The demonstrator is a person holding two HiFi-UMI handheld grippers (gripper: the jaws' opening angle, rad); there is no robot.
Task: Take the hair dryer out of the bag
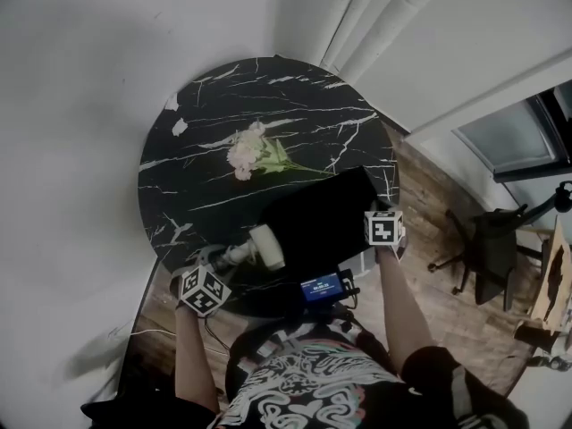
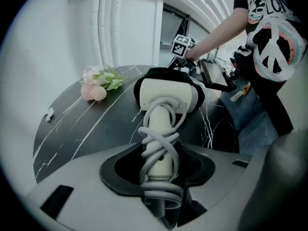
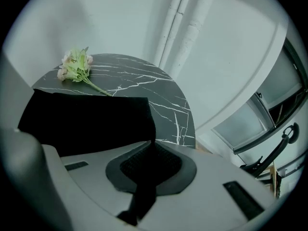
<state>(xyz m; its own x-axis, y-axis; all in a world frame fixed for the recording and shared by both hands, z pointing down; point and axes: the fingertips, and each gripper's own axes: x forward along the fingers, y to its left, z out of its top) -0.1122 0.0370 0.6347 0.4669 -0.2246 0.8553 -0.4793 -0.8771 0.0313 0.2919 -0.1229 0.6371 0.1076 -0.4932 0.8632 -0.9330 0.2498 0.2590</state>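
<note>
Hair dryer, head view: the white plastic hair dryer [image 1: 265,247] is at the near left edge of the round black marble-veined table [image 1: 206,114]. Its head is against the left edge of the flat black fabric bag [image 1: 313,213].
Flowers, head view: a small bunch of pale pink flowers [image 1: 253,153] with green stems lies beyond the bag, apart from it.
Left arm, head view: the bare left forearm [image 1: 188,356] rises from the lower left. The left gripper [image 1: 230,259] slants down toward the table and meets the dryer's handle.
Right arm, head view: the right forearm [image 1: 402,302] stretches forward from the torso. The right gripper [image 1: 375,223] is tipped down at the bag's near right corner.
Left gripper view: the jaws are clamped on the dryer's handle, which has a grey cord [image 2: 161,141] wound around it. The dryer's head points away, with the dark bag behind it.
Right gripper view: the jaws are pinched tight on a fold of the bag's black fabric. The rest of the bag lies flat on the table to the left, and the flowers are at the far edge.
</note>
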